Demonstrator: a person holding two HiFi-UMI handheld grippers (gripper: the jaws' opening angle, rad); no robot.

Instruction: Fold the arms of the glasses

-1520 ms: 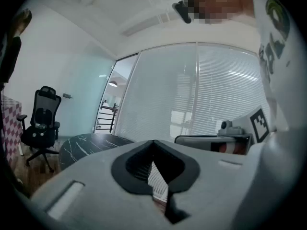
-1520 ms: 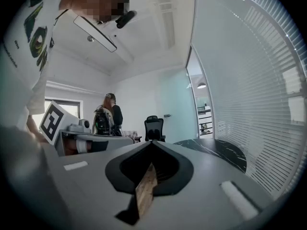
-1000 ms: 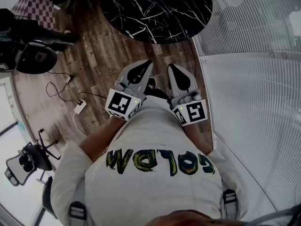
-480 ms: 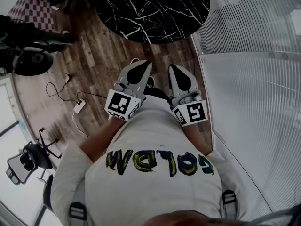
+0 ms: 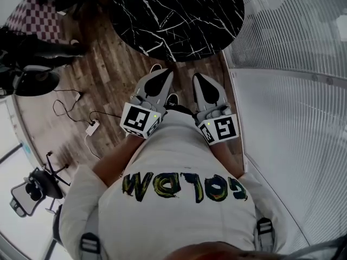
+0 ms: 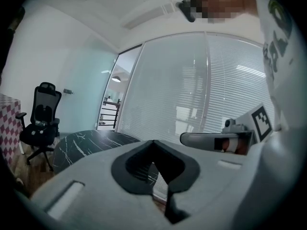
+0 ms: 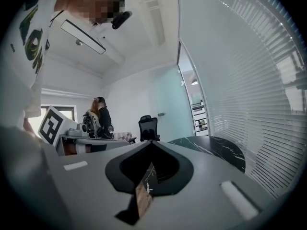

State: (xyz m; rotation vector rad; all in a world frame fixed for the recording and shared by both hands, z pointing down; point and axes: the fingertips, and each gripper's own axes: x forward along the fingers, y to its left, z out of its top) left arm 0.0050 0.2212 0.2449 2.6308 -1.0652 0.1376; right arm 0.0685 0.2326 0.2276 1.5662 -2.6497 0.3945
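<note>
**Head view, looking steeply down.** The left gripper (image 5: pixel 162 75) and the right gripper (image 5: pixel 198 78) are held side by side, close together but apart. They sit just ahead of the person's white shirt (image 5: pixel 184 161), and both point toward 12 o'clock. The left marker cube (image 5: pixel 140 119) and the right marker cube (image 5: pixel 219 129) sit at their rear ends.

A round black marble table (image 5: pixel 173 15) lies at 12 o'clock from the gripper tips, a short way beyond them. Below the grippers is a wood floor (image 5: pixel 108 69). A black cable (image 5: pixel 70 104) runs across it to a small white adapter (image 5: pixel 92 124) at 9 o'clock. An office chair (image 5: pixel 35 183) stands at 8 o'clock, and a slatted glass wall (image 5: pixel 293 118) fills the side from 1 to 5 o'clock. A checkered surface (image 5: pixel 38 18) shows at 10 o'clock.

**Left gripper view.** The jaws meet at a point with nothing caught between them. The table lies at 9 o'clock from the tips and the other gripper at 3 o'clock.

**Right gripper view.** The jaws are likewise brought fully together and hold nothing. The table lies at 3 o'clock and the other gripper at 9 o'clock. A second person (image 7: pixel 101 115) stands far off at 10 o'clock.

The glasses cannot be located in any view.
</note>
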